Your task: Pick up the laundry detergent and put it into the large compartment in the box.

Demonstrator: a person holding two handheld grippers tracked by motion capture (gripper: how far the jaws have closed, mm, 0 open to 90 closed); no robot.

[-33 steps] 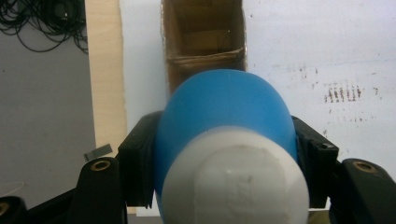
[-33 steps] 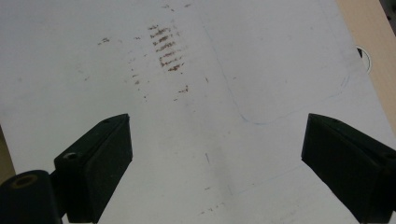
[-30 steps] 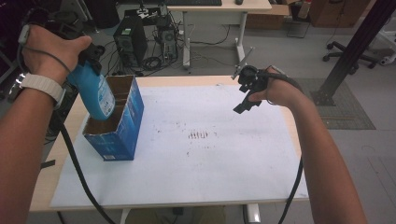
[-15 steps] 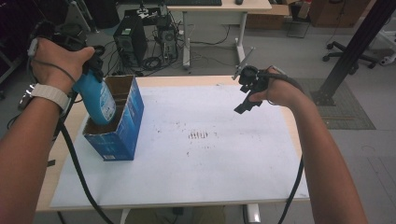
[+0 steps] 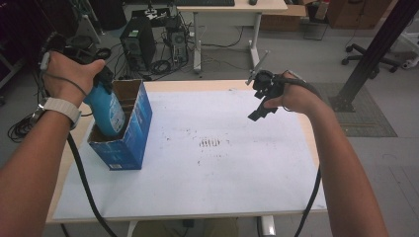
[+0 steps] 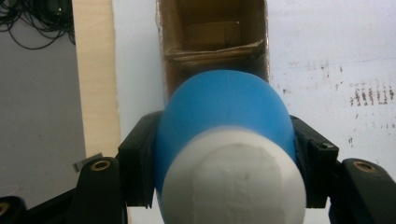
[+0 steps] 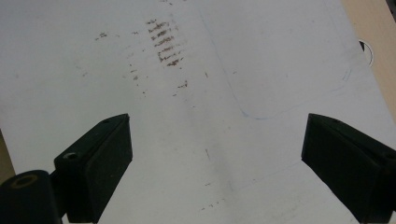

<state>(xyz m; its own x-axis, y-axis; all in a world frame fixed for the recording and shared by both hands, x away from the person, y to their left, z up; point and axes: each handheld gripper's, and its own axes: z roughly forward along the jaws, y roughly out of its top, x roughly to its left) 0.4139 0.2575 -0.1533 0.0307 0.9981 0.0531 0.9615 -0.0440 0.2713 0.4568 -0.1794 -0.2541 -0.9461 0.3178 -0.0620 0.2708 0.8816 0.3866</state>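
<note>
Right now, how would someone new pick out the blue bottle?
Find the white-covered table, then the open blue cardboard box near its left edge. The blue bottle angles into that box, clamped by the left gripper; its white cap sets it apart.

No text can be read. The blue cardboard box [image 5: 129,129] at the table's left carries a small white label, perhaps printed, too blurred to make out.

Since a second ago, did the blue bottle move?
Yes. The blue bottle in the left hand-held gripper has gone down, deeper into the blue box, which stayed put on the table.
</note>
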